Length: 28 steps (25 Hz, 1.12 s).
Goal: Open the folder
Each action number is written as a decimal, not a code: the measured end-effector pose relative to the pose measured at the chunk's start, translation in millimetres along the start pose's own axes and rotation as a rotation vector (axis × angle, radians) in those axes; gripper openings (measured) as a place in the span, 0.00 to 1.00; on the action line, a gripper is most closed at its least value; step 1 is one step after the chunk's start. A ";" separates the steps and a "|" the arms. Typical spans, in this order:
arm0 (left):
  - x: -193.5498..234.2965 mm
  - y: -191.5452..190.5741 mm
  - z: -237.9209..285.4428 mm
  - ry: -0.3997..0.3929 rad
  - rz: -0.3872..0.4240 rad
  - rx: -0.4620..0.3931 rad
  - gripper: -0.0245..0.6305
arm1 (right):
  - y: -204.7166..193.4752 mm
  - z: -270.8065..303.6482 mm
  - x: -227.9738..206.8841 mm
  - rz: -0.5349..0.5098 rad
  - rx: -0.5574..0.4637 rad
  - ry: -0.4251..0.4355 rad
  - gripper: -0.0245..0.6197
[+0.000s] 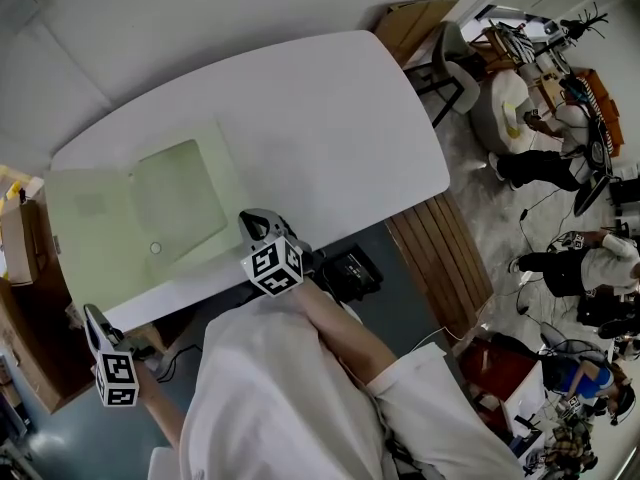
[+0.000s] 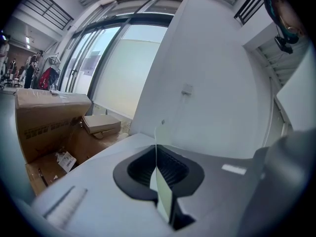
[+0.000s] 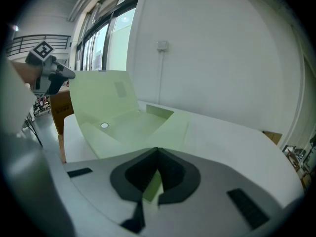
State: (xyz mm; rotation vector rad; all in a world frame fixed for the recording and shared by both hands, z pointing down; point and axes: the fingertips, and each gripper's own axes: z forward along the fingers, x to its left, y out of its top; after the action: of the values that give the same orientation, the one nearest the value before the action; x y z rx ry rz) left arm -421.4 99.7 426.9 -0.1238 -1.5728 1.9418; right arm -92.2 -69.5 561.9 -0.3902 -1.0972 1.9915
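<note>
A pale green folder [image 1: 180, 203] lies open on the white table [image 1: 330, 128], its pocket side flat with a small round snap [image 1: 155, 248]. Its cover [image 1: 85, 238] is swung out to the left past the table's edge. My left gripper [image 1: 93, 314] is low at the left, shut on that cover's edge; the sheet [image 2: 163, 194] shows edge-on between its jaws [image 2: 157, 174]. My right gripper [image 1: 253, 218] is at the table's near edge, shut on the folder's near edge [image 3: 150, 189]. In the right gripper view the raised cover [image 3: 101, 95] stands at the left, with the left gripper [image 3: 49, 75] beside it.
Cardboard boxes [image 2: 49, 117] stand on the floor left of the table. A slatted wooden bench [image 1: 440, 258] sits at the table's right, a chair [image 1: 450, 68] at its far right corner. People [image 1: 580, 263] and clutter fill the right side of the room.
</note>
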 end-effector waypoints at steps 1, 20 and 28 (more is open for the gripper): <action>-0.6 1.0 -0.1 -0.001 0.002 -0.001 0.06 | 0.6 -0.4 0.0 0.001 0.000 0.000 0.05; -18.6 7.3 -5.3 -0.045 0.008 -0.010 0.06 | 2.8 -2.3 -2.1 0.010 0.006 0.005 0.05; -58.6 12.1 -3.7 -0.166 0.042 -0.034 0.05 | 11.2 1.7 -5.3 0.033 0.009 0.028 0.05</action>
State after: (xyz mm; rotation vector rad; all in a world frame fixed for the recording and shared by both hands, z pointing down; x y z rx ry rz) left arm -377.9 71.3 396.9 -0.0090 -1.7232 2.0018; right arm -95.5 -77.8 553.2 -0.4323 -1.0704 2.0130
